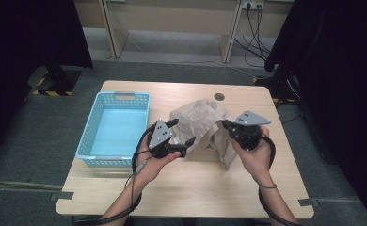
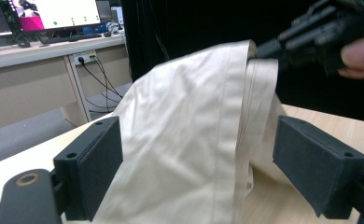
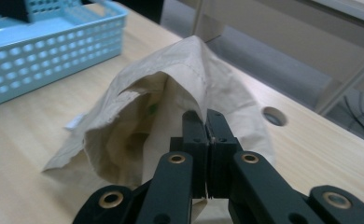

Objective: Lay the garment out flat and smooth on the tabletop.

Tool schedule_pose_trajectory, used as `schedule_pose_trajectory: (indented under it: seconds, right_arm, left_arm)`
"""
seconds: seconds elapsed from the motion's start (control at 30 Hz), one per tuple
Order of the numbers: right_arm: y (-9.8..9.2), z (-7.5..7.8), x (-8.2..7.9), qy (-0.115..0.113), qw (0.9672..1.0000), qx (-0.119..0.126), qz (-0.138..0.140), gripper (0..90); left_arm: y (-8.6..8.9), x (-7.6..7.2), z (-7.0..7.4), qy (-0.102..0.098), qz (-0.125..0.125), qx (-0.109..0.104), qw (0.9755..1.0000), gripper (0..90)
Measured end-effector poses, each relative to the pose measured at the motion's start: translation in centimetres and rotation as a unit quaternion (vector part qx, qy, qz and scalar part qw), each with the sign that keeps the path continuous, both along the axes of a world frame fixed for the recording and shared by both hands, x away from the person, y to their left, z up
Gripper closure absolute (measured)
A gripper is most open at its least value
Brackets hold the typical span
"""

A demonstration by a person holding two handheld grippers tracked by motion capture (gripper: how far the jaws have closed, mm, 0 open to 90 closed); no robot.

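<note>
No brand or readable writing anywhere on this stuff, just a blurry monitor (image 2: 54, 14) way off in my left gripper view, too fuzzy to read.

My right gripper (image 1: 227, 126) is clamped tight on a fold of the crumpled beige cloth garment (image 1: 205, 123), pinching it near the top edge so the fabric hangs down in a tent shape onto the light wooden table (image 1: 181, 188). My left gripper (image 1: 180, 132) has its jaws spread wide, sitting right at the cloth's left side, with the fabric draped between the jaws but not pressed by the pads.

The high view shows the light blue perforated plastic basket (image 1: 90, 136) just left of my left hand. The right gripper view looks into the cloth's hollow opening and catches a small white tag (image 3: 73, 122) at its edge.
</note>
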State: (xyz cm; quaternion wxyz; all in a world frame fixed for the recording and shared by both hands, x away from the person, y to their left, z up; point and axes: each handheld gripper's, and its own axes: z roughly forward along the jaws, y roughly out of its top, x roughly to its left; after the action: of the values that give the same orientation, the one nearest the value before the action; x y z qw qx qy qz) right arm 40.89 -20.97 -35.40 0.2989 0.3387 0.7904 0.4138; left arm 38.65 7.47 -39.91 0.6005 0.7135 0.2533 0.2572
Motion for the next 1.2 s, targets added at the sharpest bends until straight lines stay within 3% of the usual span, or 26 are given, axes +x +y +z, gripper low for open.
schedule_pose_trajectory:
  seconds: [0.17, 0.33, 0.43, 0.47, 0.6, 0.67, 0.73, 0.83, 0.87, 0.9, 0.93, 1.03, 1.1, 1.2]
  right_arm:
    - [-2.4, 0.0, 1.0, 0.005, 0.9992, 0.0, -0.04, 88.7]
    - [-5.1, -1.1, 2.2, 0.025, 0.9958, 0.005, -0.088, 88.7]
    - [-5.8, -2.4, 2.6, 0.047, 0.9937, -0.019, -0.1, 88.7]
    - [-5.8, -3.4, 2.8, 0.06, 0.9927, -0.034, -0.099, 88.6]
    - [-5.7, -5.4, 3.0, 0.087, 0.9907, -0.054, -0.09, 86.8]
    - [-5.7, -6.2, 3.0, 0.101, 0.9893, -0.064, -0.083, 79.5]
    - [-5.8, -6.3, 2.7, 0.099, 0.9892, -0.068, -0.083, 68.2]
    - [-6.3, -5.2, 1.6, 0.086, 0.9908, -0.072, -0.076, 55.6]
    - [-6.6, -4.4, 0.5, 0.079, 0.9911, -0.081, -0.07, 52.3]
    - [-6.6, -4.4, 0.5, 0.079, 0.9911, -0.081, -0.07, 52.3]
    - [-6.8, -3.8, -0.5, 0.072, 0.9908, -0.1, -0.056, 50.6]
    - [-7.1, -3.0, -1.9, 0.061, 0.9911, -0.109, -0.048, 50.0]
    - [-6.9, -2.2, -3.0, 0.054, 0.9928, -0.1, -0.038, 50.1]
    - [-5.6, -1.6, -4.3, 0.045, 0.9947, -0.093, 0.0, 51.3]
  left_arm:
    - [0.0, 0.0, -0.1, 0.002, 0.0, 0.003, 1.0, 15.2]
    - [0.1, 0.1, -0.3, 0.007, 0.001, 0.011, 0.9999, 15.2]
    - [0.0, 0.3, -0.5, 0.01, 0.002, 0.013, 0.9999, 15.2]
    - [-0.1, 0.3, -0.5, 0.01, 0.003, 0.014, 0.9999, 15.2]
    - [-0.2, 0.2, -0.6, 0.011, 0.001, 0.015, 0.9998, 15.2]
    - [-0.1, 0.2, -0.7, 0.013, 0.002, 0.019, 0.9997, 15.3]
    - [0.0, 0.2, -0.6, 0.013, 0.003, 0.018, 0.9997, 15.2]
    - [0.4, 0.2, -0.5, 0.012, 0.007, 0.016, 0.9998, 15.2]
    - [0.5, 0.2, -0.4, 0.011, 0.01, 0.013, 0.9998, 15.3]
    - [0.5, 0.2, -0.4, 0.011, 0.01, 0.013, 0.9998, 15.3]
    - [0.5, 0.2, -0.4, 0.01, 0.011, 0.012, 0.9998, 15.3]
    - [0.4, 0.2, -0.4, 0.01, 0.01, 0.012, 0.9998, 15.3]
    - [0.2, 0.2, -0.4, 0.009, 0.009, 0.013, 0.9998, 15.3]
    - [0.1, 0.2, -0.4, 0.009, 0.009, 0.012, 0.9998, 15.4]
